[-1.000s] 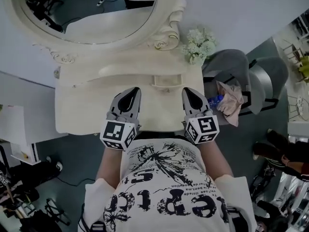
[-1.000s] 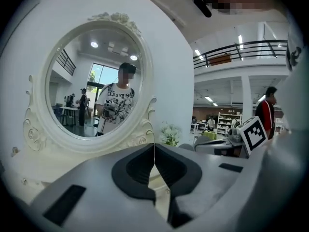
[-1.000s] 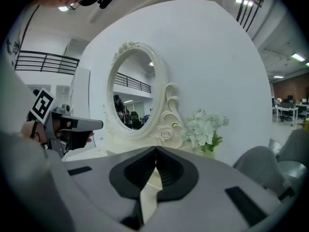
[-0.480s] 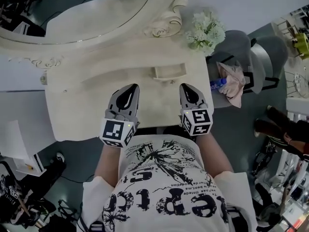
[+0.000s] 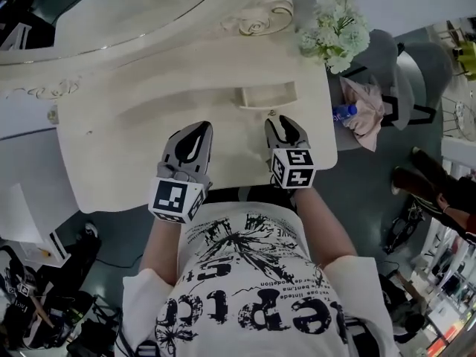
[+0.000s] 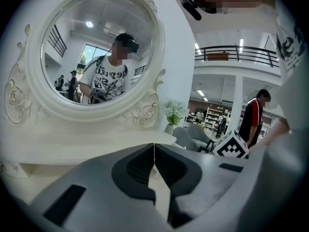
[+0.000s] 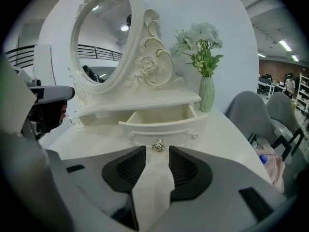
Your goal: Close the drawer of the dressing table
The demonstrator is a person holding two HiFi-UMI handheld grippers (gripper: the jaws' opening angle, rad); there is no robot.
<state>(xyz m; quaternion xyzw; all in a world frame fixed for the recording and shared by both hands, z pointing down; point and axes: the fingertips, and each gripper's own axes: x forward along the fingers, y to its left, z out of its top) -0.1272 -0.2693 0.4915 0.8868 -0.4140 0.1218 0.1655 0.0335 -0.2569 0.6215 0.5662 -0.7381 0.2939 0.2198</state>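
The cream dressing table (image 5: 126, 162) has a small drawer (image 5: 264, 97) pulled out under its mirror shelf. In the right gripper view the drawer (image 7: 161, 124) stands open and empty, with its metal knob (image 7: 158, 146) facing me. My right gripper (image 7: 157, 153) points at that knob and its jaws are opening. The knob sits just ahead of the tips, and the pads do not press on it. In the head view the right gripper (image 5: 286, 126) hovers just in front of the drawer. My left gripper (image 5: 198, 132) is shut and empty over the tabletop to the drawer's left, its tips (image 6: 154, 146) touching.
An oval mirror (image 5: 111, 13) in a carved frame rises behind the drawer. A vase of white flowers (image 5: 335, 24) stands at the table's right corner. Grey chairs (image 5: 387, 58) with a pink cloth (image 5: 364, 117) and a bottle (image 5: 343, 112) stand to the right.
Both grippers have come down and forward over the tabletop towards the drawer. The right gripper's jaws were shut and now stand apart. The left stays shut.
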